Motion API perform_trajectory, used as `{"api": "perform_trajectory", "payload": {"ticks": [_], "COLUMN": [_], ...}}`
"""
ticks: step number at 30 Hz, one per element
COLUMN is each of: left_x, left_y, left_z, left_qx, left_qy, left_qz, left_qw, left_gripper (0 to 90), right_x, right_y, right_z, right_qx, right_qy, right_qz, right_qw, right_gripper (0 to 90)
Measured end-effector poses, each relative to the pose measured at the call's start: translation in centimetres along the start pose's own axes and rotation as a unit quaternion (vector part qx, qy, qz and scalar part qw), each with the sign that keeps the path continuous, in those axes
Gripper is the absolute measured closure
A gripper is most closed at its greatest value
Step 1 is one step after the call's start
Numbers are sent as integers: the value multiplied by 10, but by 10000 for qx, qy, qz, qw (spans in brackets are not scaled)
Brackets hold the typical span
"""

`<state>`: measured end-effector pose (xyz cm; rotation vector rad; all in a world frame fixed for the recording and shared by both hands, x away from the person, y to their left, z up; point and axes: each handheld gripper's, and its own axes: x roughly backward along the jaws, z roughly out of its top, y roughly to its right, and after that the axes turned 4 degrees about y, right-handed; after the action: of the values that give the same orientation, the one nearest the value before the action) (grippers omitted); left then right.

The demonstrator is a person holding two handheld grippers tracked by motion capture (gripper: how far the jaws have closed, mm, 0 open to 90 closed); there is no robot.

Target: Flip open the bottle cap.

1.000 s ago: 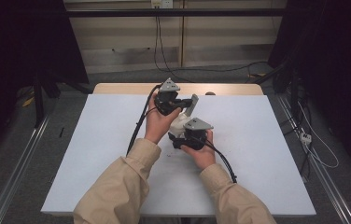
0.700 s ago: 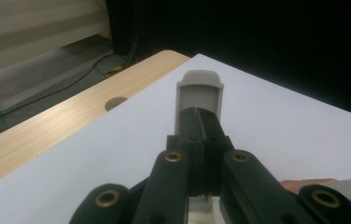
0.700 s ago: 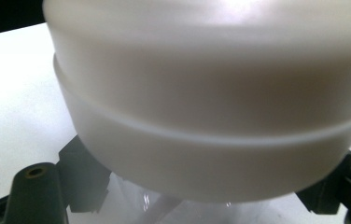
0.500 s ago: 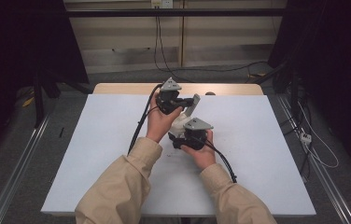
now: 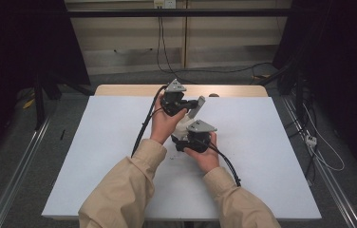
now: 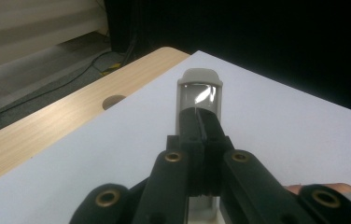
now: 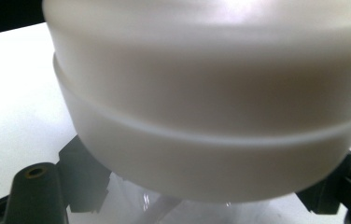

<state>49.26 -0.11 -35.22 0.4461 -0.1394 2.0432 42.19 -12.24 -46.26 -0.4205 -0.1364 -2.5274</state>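
The left gripper view shows the left gripper (image 6: 200,128) clenched on a grey flat piece (image 6: 199,93) jutting toward 12 o'clock; the right gripper (image 5: 186,142) grasps a white round container (image 7: 211,107), filling its jaws.

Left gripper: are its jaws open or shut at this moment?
Shut. In the left gripper view, the left gripper has both black jaws pressed together on a flat grey piece with a clear window.

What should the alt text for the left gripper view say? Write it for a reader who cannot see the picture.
The left gripper's two black jaws are shut on a flat grey plastic piece with a rounded top and a shiny clear window, held above a white table. A light wooden strip with a round hole runs along the table's far edge.
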Motion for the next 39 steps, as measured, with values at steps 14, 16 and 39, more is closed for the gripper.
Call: {"api": "perform_trajectory", "payload": {"ticks": [14,16,39], "left_x": [-5,-6,-12], "left_y": [-1,-1,-3], "left_z": [-2,-3,-5], "left_qx": [21,24,13], "left_qy": [-43,-51,-62], "left_qz": [-15,-25,-36], "left_qw": [10000,10000,10000], "left_gripper": [900,900,900], "right_x": [0,0,0], "right_y": [0,0,0], "right_z": [0,0,0], "right_qx": [-3,0,-2], "right_qy": [-5,-6,-16], "right_qz": [0,-1,-1], "right_qw": [10000,10000,10000], "right_gripper": [186,186,186]}}
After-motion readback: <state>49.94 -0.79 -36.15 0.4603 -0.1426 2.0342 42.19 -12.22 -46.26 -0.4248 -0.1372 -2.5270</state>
